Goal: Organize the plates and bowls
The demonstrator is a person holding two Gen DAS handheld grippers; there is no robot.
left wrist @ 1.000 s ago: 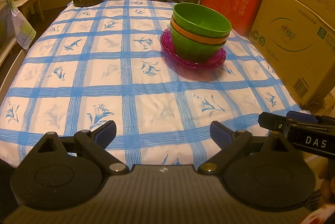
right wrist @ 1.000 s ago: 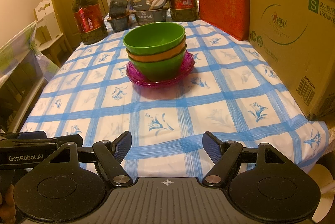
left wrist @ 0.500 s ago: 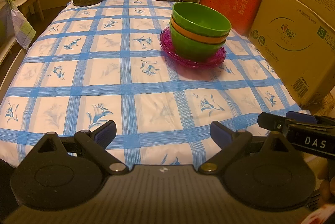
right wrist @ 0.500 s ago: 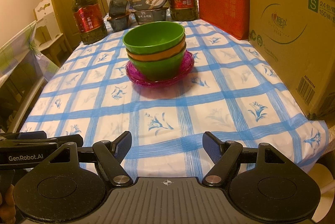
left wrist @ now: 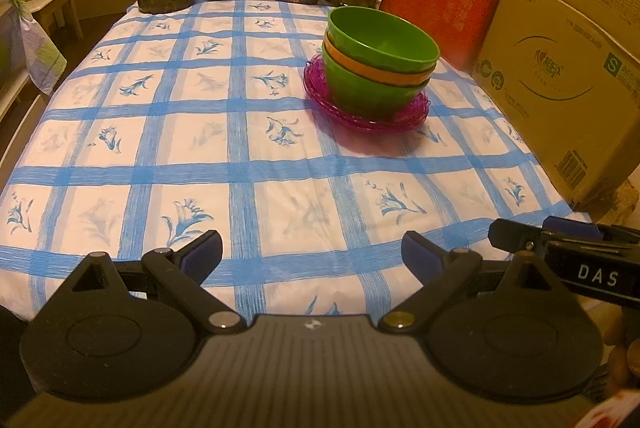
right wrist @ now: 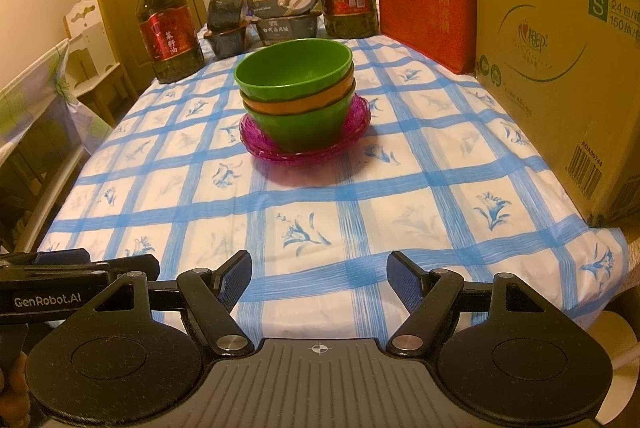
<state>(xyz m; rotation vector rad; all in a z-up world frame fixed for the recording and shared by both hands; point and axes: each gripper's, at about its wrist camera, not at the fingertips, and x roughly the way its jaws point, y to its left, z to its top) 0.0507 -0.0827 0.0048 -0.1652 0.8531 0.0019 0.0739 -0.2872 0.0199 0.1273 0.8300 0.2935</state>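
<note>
At the near edge of the bench [right wrist: 360, 212], nothing has changed: both the left gripper [left wrist: 311, 256] and right gripper [right wrist: 319, 282] wait with fingers wide and empty, well short of the stacked bowls [right wrist: 296, 100] on the pink plates [right wrist: 360, 118], suggesting tidying is done.

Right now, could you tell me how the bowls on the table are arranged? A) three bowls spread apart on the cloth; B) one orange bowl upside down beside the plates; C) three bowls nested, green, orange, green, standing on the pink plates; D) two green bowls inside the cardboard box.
C: the top green bowl sits in the orange bowl, which sits in the lower green bowl, and the stack stands on the pink plates.
</note>
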